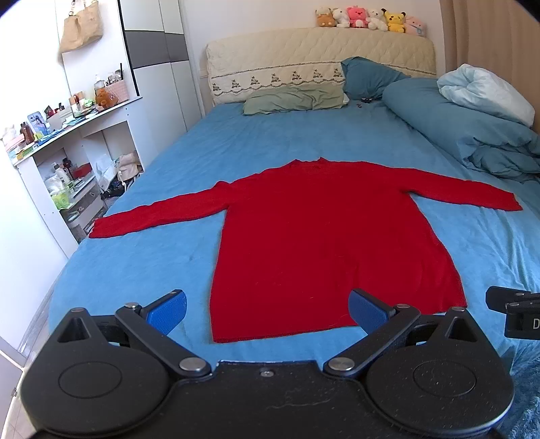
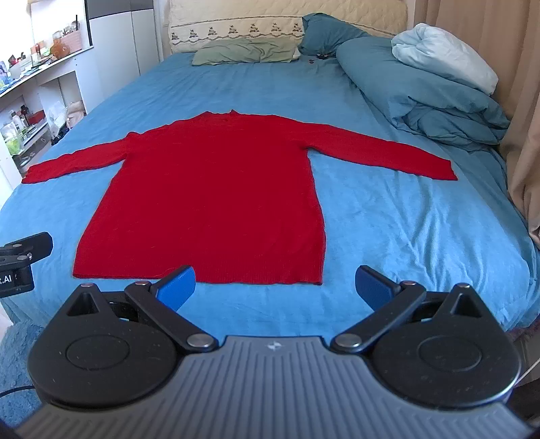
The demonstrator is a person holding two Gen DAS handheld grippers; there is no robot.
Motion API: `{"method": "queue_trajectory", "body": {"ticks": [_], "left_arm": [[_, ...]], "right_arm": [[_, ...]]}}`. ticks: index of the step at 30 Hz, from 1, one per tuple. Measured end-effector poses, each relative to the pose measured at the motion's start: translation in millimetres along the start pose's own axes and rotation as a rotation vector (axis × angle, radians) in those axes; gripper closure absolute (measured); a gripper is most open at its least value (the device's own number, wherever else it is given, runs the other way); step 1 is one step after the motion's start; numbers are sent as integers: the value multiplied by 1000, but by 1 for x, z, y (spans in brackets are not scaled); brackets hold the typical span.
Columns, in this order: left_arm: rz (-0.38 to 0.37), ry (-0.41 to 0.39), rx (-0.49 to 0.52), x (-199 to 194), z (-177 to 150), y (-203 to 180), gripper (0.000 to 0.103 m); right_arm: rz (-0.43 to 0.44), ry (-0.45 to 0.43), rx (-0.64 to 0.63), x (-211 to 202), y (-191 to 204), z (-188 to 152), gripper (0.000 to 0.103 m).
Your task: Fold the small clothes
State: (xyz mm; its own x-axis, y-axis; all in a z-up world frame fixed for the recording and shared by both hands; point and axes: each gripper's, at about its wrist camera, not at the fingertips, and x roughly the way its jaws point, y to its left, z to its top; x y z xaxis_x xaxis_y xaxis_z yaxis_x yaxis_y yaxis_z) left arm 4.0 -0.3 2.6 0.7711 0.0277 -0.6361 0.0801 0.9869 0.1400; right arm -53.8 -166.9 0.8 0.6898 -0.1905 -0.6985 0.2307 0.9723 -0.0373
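A red long-sleeved sweater (image 1: 317,236) lies flat on the blue bed sheet (image 1: 141,263), both sleeves spread out sideways, hem toward me. It also shows in the right wrist view (image 2: 216,199). My left gripper (image 1: 268,312) is open and empty, just short of the hem's left part. My right gripper (image 2: 275,287) is open and empty, near the hem's right corner. The right gripper's body shows at the right edge of the left wrist view (image 1: 516,314).
A folded blue duvet (image 2: 422,91) with a pale blanket lies on the bed's right side. Pillows (image 1: 293,98) lie at the headboard, plush toys (image 1: 369,18) on top. White shelves (image 1: 67,162) with clutter stand left of the bed. A curtain (image 2: 526,135) hangs on the right.
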Motion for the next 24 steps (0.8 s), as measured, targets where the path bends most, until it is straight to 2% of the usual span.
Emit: {"method": "queue_trajectory", "body": {"ticks": [24], "left_arm": [[1,-2,-6,-3,-2,2,0]], "right_arm": [[-6,-4,-3,-5,8,0,0]]}}
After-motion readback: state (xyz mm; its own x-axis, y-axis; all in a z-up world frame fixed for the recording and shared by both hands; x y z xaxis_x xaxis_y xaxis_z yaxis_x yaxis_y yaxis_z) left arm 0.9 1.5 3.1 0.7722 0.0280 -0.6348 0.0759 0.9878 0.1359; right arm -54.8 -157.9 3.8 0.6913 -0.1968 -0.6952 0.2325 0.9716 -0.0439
